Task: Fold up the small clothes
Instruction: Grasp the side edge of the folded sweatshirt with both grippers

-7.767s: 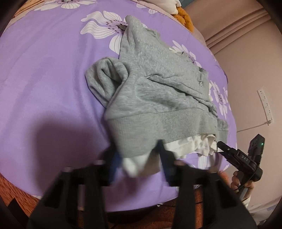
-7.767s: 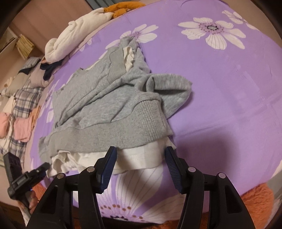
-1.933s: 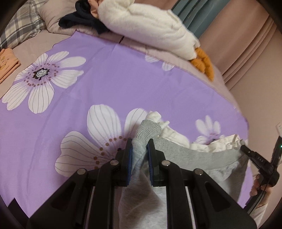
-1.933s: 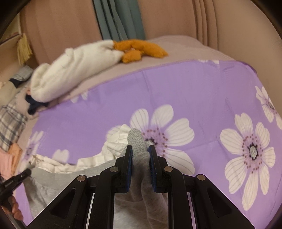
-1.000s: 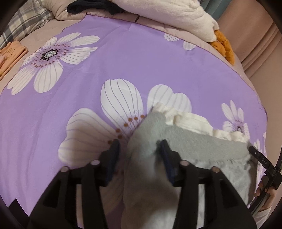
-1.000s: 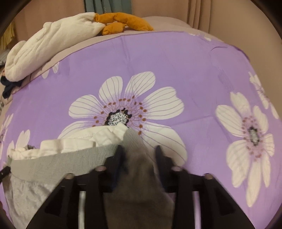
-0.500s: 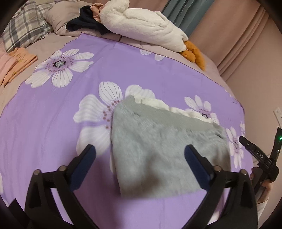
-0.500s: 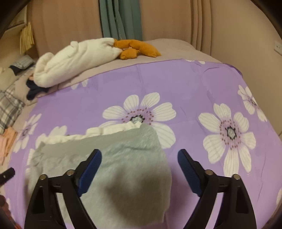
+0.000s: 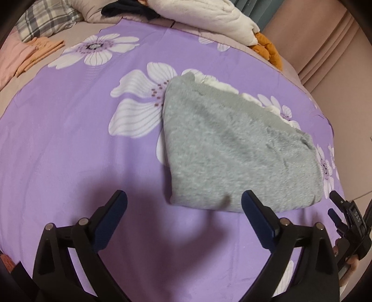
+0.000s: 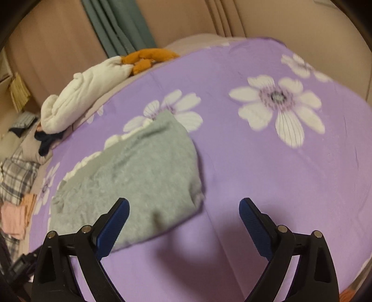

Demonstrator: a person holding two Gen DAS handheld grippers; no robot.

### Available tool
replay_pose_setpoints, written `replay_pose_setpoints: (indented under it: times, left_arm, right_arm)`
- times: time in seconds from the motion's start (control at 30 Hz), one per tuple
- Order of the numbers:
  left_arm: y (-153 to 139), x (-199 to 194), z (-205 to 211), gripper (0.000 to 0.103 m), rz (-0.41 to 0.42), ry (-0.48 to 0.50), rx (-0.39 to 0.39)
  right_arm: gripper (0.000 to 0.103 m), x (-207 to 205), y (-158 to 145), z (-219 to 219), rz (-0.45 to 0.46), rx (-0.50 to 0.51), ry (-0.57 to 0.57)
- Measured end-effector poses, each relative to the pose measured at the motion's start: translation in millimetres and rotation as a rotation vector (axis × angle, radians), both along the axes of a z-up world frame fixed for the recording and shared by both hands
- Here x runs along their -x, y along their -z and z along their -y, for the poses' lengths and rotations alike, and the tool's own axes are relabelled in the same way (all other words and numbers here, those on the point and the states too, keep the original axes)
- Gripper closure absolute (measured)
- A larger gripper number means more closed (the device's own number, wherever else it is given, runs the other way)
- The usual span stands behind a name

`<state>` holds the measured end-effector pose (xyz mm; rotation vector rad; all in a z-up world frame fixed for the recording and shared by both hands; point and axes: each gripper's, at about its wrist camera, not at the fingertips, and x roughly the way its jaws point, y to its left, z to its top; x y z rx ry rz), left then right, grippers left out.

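A grey sweatshirt (image 9: pixel 234 151) lies folded in a rough rectangle on the purple flowered bedspread (image 9: pixel 69 144), with a white garment edge (image 9: pixel 223 87) showing along its far side. It also shows in the right wrist view (image 10: pixel 137 176). My left gripper (image 9: pixel 183 209) is open and empty, just in front of the fold's near edge. My right gripper (image 10: pixel 183 216) is open and empty, its left finger over the sweatshirt's near edge. The right gripper also shows at the far right of the left wrist view (image 9: pixel 344 216).
A white plush (image 9: pixel 209 16) with orange feet (image 9: pixel 267 50) and dark clothes (image 9: pixel 130 9) lie at the head of the bed. Folded pink and orange clothes (image 9: pixel 25 55) and a plaid cloth (image 9: pixel 46 18) sit at the left. A beige wall (image 10: pixel 290 21) is behind.
Both grippers let go of the sweatshirt's hem after carrying it over, opened wide, and drew back toward the near side. The sweatshirt now rests folded in half.
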<state>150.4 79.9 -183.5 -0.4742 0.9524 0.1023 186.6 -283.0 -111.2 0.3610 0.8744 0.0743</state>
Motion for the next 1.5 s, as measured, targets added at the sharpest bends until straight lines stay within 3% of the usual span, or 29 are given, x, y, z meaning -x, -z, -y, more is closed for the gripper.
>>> replay_pose_setpoints:
  times: [0.23, 0.47, 0.57, 0.7, 0.77, 0.83, 0.87, 1.03, 1.2, 1.5]
  left_arm:
    - [19.5, -6.6, 1.6, 0.014, -0.022, -0.002, 0.07]
    - [20.4, -17.5, -2.0, 0.018, -0.006, -0.004, 0.103]
    - [20.7, -23.9, -6.4, 0.035, 0.005, -0.005, 0.141]
    - [26.6, -32.5, -13.2, 0.065, 0.018, -0.008, 0.261]
    - [26.6, -33.5, -14.3, 0.08, 0.025, -0.012, 0.275]
    - [23.2, -30.1, -15.3, 0.088, 0.034, -0.027, 0.271]
    - [20.0, -26.9, -15.2, 0.091, 0.044, -0.033, 0.264]
    - [0.6, -10.8, -10.8, 0.094, 0.071, -0.014, 0.199]
    - [-17.9, 10.7, -5.6, 0.093, 0.072, 0.019, 0.186]
    - [-11.9, 57.2, 23.9, 0.093, -0.003, 0.061, 0.144]
  right_arm:
    - [0.008, -12.0, 19.9, 3.7, -0.043, -0.101, -0.018]
    - [0.01, -29.0, 41.0, 0.1, -0.092, -0.207, -0.014]
    - [0.02, -36.6, 41.8, -2.5, -0.083, -0.22, -0.004]
    - [0.046, -47.5, 45.5, -5.6, -0.092, -0.269, -0.006]
    - [0.056, -50.0, 46.0, -6.5, -0.09, -0.263, -0.002]
    - [0.075, -50.0, 43.3, -6.3, -0.078, -0.254, -0.001]
    - [0.077, -48.4, 40.8, -5.5, -0.07, -0.247, 0.0]
    - [0.083, -35.6, 17.9, -4.6, -0.011, -0.233, -0.027]
    - [0.084, -13.7, -10.1, -7.3, 0.039, -0.172, -0.054]
    - [0.084, 30.4, -19.1, 7.4, 0.019, -0.099, -0.028]
